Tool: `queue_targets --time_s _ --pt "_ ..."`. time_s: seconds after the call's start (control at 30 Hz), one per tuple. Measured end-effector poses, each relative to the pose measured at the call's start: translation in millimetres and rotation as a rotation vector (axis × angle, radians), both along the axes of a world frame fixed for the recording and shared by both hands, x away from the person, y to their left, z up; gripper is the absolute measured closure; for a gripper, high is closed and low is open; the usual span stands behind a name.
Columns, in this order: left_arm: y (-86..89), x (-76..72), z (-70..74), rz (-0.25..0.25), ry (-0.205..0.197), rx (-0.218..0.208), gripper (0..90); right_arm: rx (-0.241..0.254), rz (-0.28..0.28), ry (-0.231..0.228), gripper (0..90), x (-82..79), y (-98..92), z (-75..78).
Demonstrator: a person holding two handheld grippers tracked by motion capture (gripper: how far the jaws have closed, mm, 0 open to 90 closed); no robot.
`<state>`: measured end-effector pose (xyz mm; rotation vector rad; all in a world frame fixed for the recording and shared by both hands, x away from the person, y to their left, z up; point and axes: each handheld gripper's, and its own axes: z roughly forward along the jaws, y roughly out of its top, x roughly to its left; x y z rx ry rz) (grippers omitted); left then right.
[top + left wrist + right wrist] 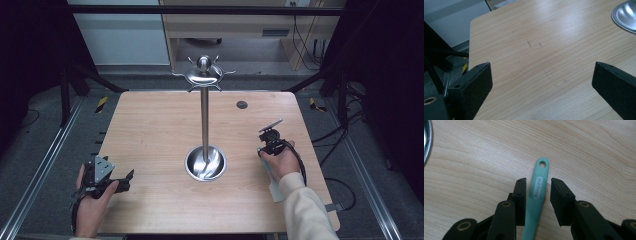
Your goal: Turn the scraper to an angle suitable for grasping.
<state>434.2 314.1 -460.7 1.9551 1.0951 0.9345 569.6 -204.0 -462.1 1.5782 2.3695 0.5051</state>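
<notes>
A mint-green utensil lies flat on the wooden table at the right. Its handle [537, 192] has a hanging hole at the tip, and its pale blade [274, 188] sticks out below the person's right hand. My right gripper [539, 180] is open and straddles the handle: the left jaw lies against it, while a small gap remains at the right jaw. In the high view this gripper [264, 148] sits right of the steel stand [204, 115]. My left gripper [129, 181] rests near the front left corner, wide open [541, 72] over bare wood.
The stand has a round dish base [205, 163] at the table's middle and a ring of hooks [204, 75] on top. A dark grommet hole [242, 104] sits at the back right. The dish rim [625, 15] shows ahead of the left gripper.
</notes>
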Motion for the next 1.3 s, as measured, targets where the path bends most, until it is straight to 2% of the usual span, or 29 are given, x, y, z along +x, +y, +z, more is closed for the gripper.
queue_targets --time_s 0.13,0.47,0.57,0.8,0.9,0.97,1.0,1.07,1.1,1.13,1.3 --pt "-0.6 0.1 0.4 0.0 -0.005 -0.002 2.7 0.004 -0.004 0.016 64.6 3.0 2.1 -2.3" --pt "-1.3 0.0 0.1 -0.003 -0.004 -0.003 2.8 -0.014 -0.019 0.035 67.3 8.6 6.6 -8.9" --pt "-1.8 0.0 0.1 -0.004 -0.003 -0.002 2.8 -0.012 -0.021 0.032 70.7 9.6 6.6 -8.9" --pt "0.0 -1.3 0.1 -0.004 -0.003 0.0 2.8 0.028 -0.051 0.033 74.1 8.3 3.8 -9.3" --pt "1.0 -2.3 0.3 -0.001 -0.001 -0.006 2.8 0.034 -0.044 -0.001 74.5 2.4 4.3 -4.7" --pt "1.3 -2.4 0.1 0.0 -0.001 -0.009 2.8 0.063 -0.033 -0.045 74.6 -8.3 4.6 4.5" --pt "1.4 -2.3 0.0 0.0 0.001 -0.01 2.8 0.063 -0.033 -0.045 74.6 -8.3 4.6 4.5" --pt "1.4 -1.8 0.1 0.001 0.001 -0.012 2.8 0.087 -0.025 -0.083 74.6 -16.9 3.9 14.9" --pt "1.4 -1.4 0.0 0.002 0.002 -0.013 2.8 0.11 -0.01 -0.122 74.6 -24.0 2.1 26.0" --pt "1.2 -1.1 -0.1 0.003 0.002 -0.013 2.8 0.11 -0.01 -0.122 74.6 -24.0 2.1 26.0" --pt "0.4 -0.9 -0.7 0.006 0.006 -0.016 2.8 0.152 0.03 -0.196 74.7 -38.8 -0.7 52.9"
